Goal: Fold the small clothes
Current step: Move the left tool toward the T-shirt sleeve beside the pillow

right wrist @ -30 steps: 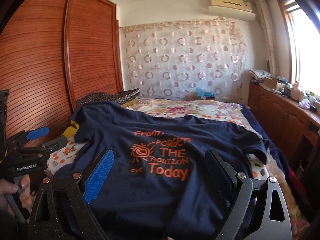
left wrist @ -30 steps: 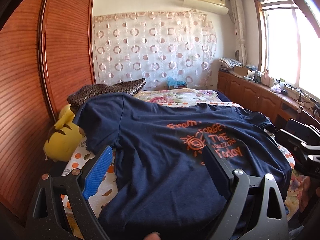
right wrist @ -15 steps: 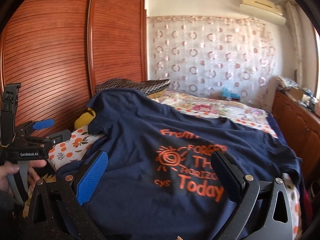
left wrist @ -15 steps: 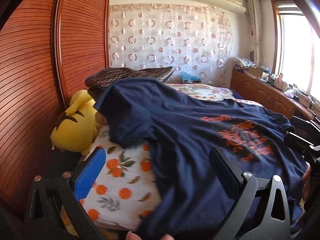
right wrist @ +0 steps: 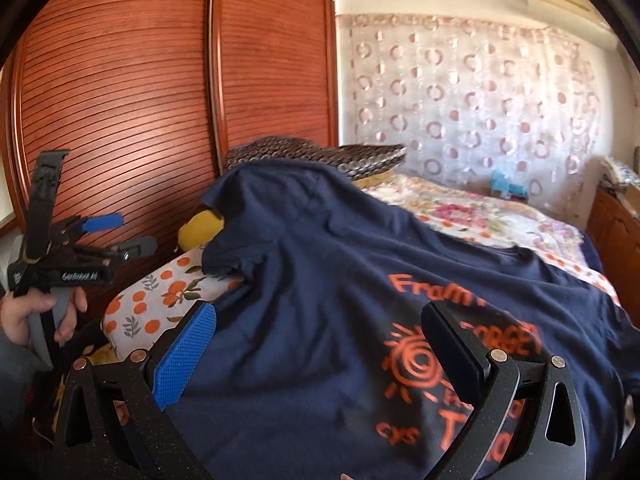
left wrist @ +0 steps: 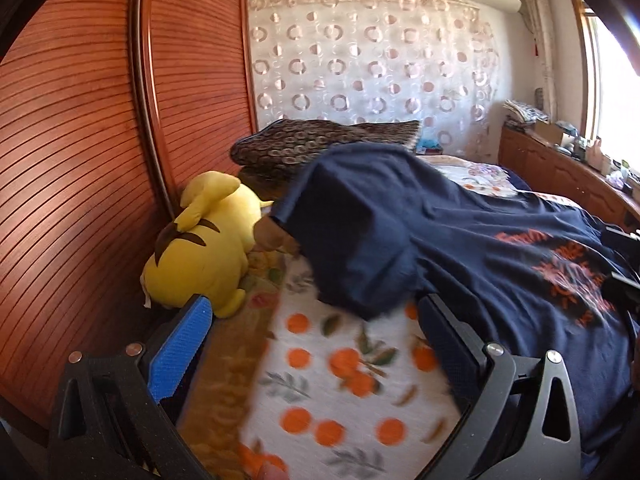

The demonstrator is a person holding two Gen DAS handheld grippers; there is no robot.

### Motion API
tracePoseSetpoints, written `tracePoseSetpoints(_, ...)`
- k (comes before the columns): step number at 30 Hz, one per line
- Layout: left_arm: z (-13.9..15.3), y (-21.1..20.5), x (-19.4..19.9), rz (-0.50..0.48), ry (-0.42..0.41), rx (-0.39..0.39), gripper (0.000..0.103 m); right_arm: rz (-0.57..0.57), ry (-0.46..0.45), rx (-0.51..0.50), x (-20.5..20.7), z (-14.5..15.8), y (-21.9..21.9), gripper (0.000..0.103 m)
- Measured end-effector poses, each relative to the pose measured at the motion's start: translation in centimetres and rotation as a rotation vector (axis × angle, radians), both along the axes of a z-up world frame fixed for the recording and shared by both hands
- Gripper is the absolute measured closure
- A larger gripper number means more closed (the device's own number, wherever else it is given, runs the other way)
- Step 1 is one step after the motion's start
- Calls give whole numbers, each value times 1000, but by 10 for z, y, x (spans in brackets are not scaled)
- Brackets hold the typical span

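A navy T-shirt (left wrist: 472,240) with orange print lies spread face up on the bed; it also shows in the right wrist view (right wrist: 328,280). Its left sleeve (left wrist: 360,248) hangs toward the orange-patterned sheet. My left gripper (left wrist: 312,332) is open and empty, over the sheet just left of the shirt's sleeve. My right gripper (right wrist: 320,344) is open and empty, low over the shirt's front near the print. The left gripper also shows in the right wrist view (right wrist: 108,234), held in a hand at the bed's left side.
A yellow plush toy (left wrist: 200,248) lies at the bed's left edge against the wooden wardrobe doors (left wrist: 100,120). A dark patterned pillow (left wrist: 320,140) sits at the head. A wooden cabinet (left wrist: 560,168) runs along the right under the window.
Both grippers have swung left. The left gripper has moved off the shirt's body to over the bare sheet by the sleeve. Both stay open.
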State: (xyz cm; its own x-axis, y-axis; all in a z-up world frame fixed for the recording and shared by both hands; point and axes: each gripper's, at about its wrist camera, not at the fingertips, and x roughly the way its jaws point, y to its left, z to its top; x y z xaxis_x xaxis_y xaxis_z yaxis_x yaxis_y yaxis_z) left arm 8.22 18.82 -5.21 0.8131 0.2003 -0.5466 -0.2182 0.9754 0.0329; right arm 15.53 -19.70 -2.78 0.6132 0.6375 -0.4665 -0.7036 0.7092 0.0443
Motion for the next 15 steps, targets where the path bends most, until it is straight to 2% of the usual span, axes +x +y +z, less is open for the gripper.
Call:
tracePoseSetpoints(5, -2, 24, 22, -16, 47, 3, 0, 54, 47, -47, 26, -2, 8, 1)
tracePoseSetpoints(10, -5, 38, 53, -75, 77, -4, 2, 41, 83, -81, 48, -9, 0, 1)
tracePoseSetpoints(13, -12, 44, 80, -109, 114, -26, 12, 35, 100, -93, 50, -15, -15, 1)
tracePoseSetpoints(15, -14, 44, 94, -132, 136, -30, 27, 29, 103, -97, 51, -18, -23, 1)
